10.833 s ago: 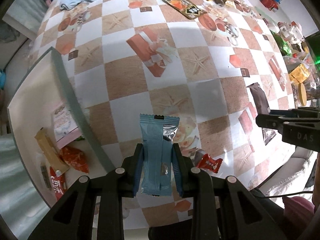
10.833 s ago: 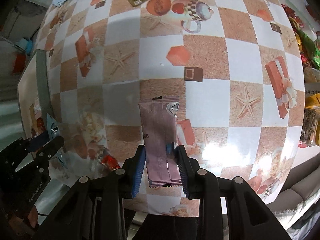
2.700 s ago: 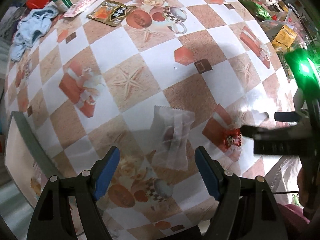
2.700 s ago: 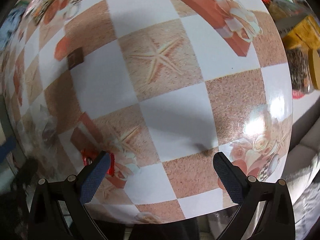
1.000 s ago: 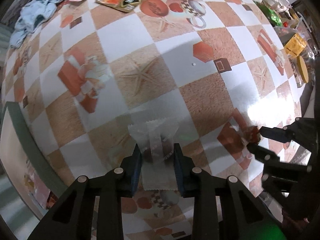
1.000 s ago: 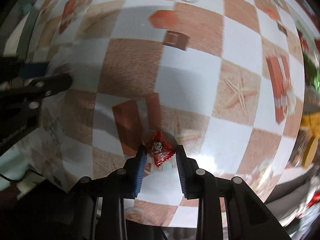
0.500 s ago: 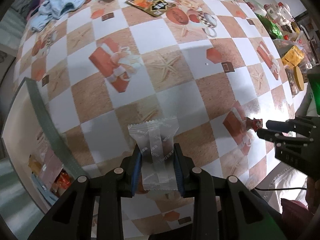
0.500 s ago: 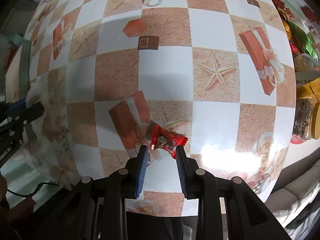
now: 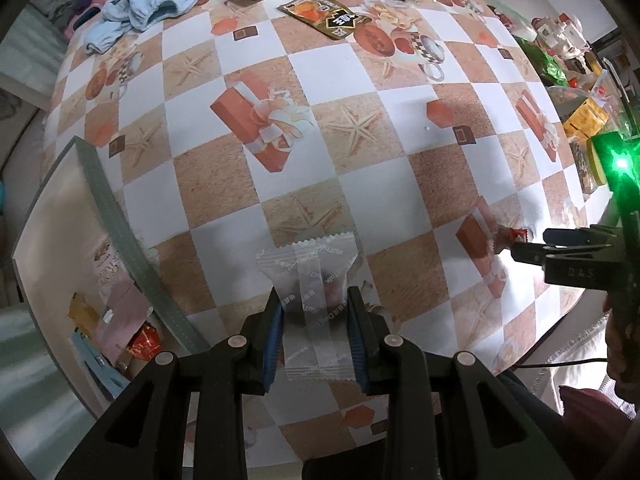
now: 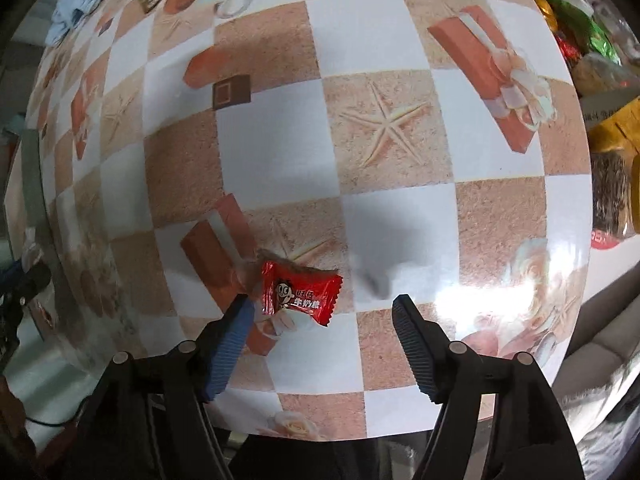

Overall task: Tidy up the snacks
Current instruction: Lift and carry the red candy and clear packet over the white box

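At the far left of the left wrist view sits an open box (image 9: 100,200) with a grey-green rim, and inside it lie several wrapped snacks (image 9: 120,316) (a pink packet, an orange one, a red one and a light blue one can be told apart). Just right of the box, over the checkered tablecloth (image 9: 360,184), the left gripper (image 9: 316,320) points down and is clamped on a clear plastic snack packet (image 9: 314,300), which stands upright between the blue pads and is lifted off the cloth. Behind it, at the far edge of the table, lie a light blue cloth (image 9: 148,0) and a dark snack pouch (image 9: 328,16). Further right, near the table's front edge, the small red candy (image 10: 298,292) is between the fingers of the right gripper (image 10: 320,308), whose jaws are opening; the candy lies against the left blue pad (image 10: 228,344) and well apart from the right one, so it is not pinched. At the far right edge more snack bags (image 10: 612,128) are piled together.
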The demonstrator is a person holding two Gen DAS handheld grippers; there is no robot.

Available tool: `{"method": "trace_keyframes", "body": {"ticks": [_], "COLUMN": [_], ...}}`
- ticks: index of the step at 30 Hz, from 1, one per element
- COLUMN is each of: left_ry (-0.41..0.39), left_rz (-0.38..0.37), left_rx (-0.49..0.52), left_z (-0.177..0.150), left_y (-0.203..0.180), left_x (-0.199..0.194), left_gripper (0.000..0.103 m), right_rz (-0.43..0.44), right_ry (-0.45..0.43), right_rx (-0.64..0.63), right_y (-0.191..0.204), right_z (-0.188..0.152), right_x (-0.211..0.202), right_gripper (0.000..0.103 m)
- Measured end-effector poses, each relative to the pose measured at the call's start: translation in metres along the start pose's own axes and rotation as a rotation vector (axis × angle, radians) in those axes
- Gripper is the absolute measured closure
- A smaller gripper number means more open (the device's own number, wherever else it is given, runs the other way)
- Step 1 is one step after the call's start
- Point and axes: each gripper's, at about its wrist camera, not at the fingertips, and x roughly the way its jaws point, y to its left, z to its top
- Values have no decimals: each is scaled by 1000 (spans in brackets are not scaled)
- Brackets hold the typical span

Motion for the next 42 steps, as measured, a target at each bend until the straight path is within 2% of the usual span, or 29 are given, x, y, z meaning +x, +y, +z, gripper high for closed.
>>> {"method": "trace_keyframes", "body": {"ticks": [4,5,8,9,11,12,17,23,29,34,42], "left_ry": [-4,-5,-10,-11,-14,-14,-32,-76,-117,-132,-238], "left_rz": [5,5,5,3,0,-3,-12,-18,-17,6,49], "left_rx": [-5,-7,-16,-21,-37,-45,-89,-132,-146,-179,-361], "left_z": [-2,-3,-5,-7,-7,-9,-18,-34,-53,-67,-81], "left_y": [1,1,1,1,1,3,15,37,63,77,87], "left_x": [-4,-6,-9,-10,-7,-8,-13,-25,-37,-44,-77], "left_gripper": [70,70,70,70,70,70,70,70,70,70,70], "right_rz": [-28,-24,-57,-79,-105,-105,-96,-83,-78,-50,-21], "right_ry": [20,23,24,25,12,13,24,-9,-60,-100,-146], "right_rx": [-6,-4,-17,-27,-58,-72,-80,-120,-161,-233,-464], "right_y": [0,2,13,16,25,27,34,55,100,146,214], "right_z": [3,4,8,10,13,14,21,20,17,17,19], "right_x": [10,11,12,11,6,5,1,-37,-65,-89,-125], "right_gripper": [31,36,40,44,71,73,76,76,76,76,76]}}
